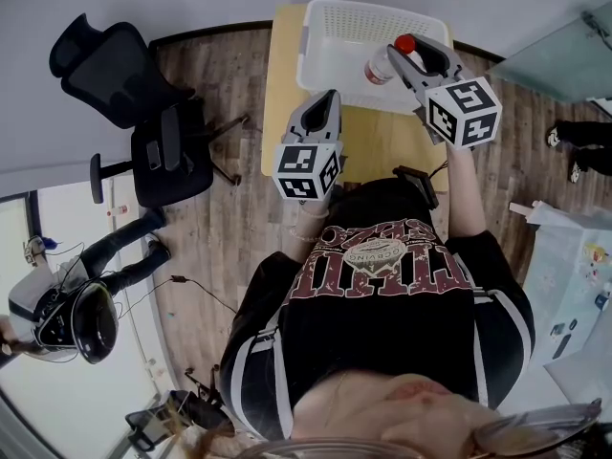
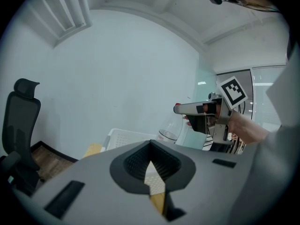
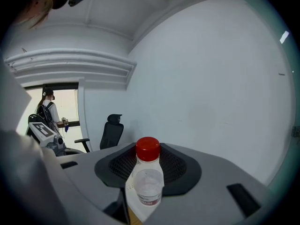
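- Head view: a clear bottle with a red cap is clamped in the jaws of the right gripper. It is held in the air, tilted, over the white basket.
- Head view: the basket is set at the far end of the wooden worktop. The left gripper is held nearer the body, over the bare wood just short of the basket rim and well apart from the bottle, probably to leave the right side room. A black office chair is seen on the floor to the left, and another person's legs lower left.
- Left gripper view: the left jaws are closed tip to tip, with nothing between them. Only basket mesh and worktop edge are seen through the slit behind the tips. The right gripper is seen level at the right, with the bottle body hanging under it, above the basket.
- Right gripper view: the jaws are closed on the bottle, apparently high on the body under the cap. This grip likely lets the weight hang below without slipping. The left gripper and the chair are seen at the left.
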Available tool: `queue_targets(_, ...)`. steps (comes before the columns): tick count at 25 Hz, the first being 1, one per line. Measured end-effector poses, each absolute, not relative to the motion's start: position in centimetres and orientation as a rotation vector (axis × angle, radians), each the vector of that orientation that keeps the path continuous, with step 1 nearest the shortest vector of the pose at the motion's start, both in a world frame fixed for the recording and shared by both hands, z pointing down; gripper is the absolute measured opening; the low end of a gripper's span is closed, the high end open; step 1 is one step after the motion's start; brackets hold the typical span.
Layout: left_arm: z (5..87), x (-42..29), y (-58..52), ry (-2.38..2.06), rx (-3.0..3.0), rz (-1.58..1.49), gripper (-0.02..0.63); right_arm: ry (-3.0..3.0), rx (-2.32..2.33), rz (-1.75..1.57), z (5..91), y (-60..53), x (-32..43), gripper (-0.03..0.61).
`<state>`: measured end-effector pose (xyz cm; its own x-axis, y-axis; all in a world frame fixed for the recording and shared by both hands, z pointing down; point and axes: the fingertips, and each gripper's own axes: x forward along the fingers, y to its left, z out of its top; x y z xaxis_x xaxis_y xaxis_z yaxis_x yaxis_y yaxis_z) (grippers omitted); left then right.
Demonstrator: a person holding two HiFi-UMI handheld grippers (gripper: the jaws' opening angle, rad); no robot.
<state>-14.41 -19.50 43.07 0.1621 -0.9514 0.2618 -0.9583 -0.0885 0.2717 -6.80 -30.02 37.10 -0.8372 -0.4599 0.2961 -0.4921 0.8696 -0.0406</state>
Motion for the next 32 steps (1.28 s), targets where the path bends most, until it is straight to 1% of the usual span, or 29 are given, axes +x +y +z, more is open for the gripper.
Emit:
queue_targets(8, 43.2, -15.2, -19.3, -1.834, 2.054, 0.016, 0.048, -2.864, 0.615, 0.095, 32.6, -27.2, -7.9, 0.164)
queue_targets(16, 43.3, -16.3, -18.7, -1.863, 2.020, 0.002, 0.048, -2.945, 0.475, 0.076, 29.9, -23.8, -8.8, 0.164)
queue_targets(23, 43.3, -17.1, -17.9, -1.882, 2.000, -0.008, 0.048, -2.998, 0.324, 0.062, 28.5, -20.3, -9.7, 0.164)
queue_targets(32, 43.8, -17.8, -17.5, -1.883, 1.993, -0.011, 0.048, -2.999, 0.247, 0.070, 29.1, -18.0, -10.4, 0.164)
